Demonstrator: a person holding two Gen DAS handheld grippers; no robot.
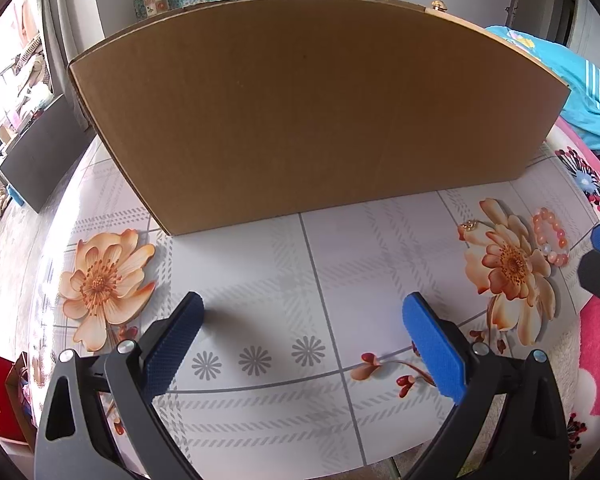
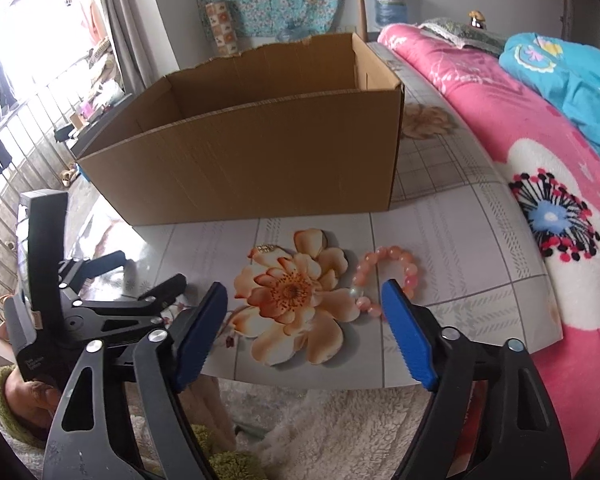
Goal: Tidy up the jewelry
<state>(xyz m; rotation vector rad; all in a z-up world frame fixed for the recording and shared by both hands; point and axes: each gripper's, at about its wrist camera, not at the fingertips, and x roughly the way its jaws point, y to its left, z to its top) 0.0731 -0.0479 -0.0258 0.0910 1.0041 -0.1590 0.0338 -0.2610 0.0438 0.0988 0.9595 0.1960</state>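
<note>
Two pieces of jewelry lie on the flowered surface [image 2: 480,240] in front of an open cardboard box [image 2: 260,152]: a pink bead bracelet [image 2: 384,276] and, near it on the other side of a printed orange flower, a small gold piece [image 2: 266,249] too tiny to identify. Neither is picked up yet, so the job looks to be at its very start, at the reach for the first item. The right tool [image 2: 304,320] hangs just short of the bracelet with its blue pads spread wide and nothing between them; one pad already overlaps the bracelet's near edge in the view. The left tool [image 1: 300,344] is likewise spread and empty, facing the box wall. Next, I'd guess, the right tool must drop forward, straddle the beads, pinch, then lift over the box rim.
</note>
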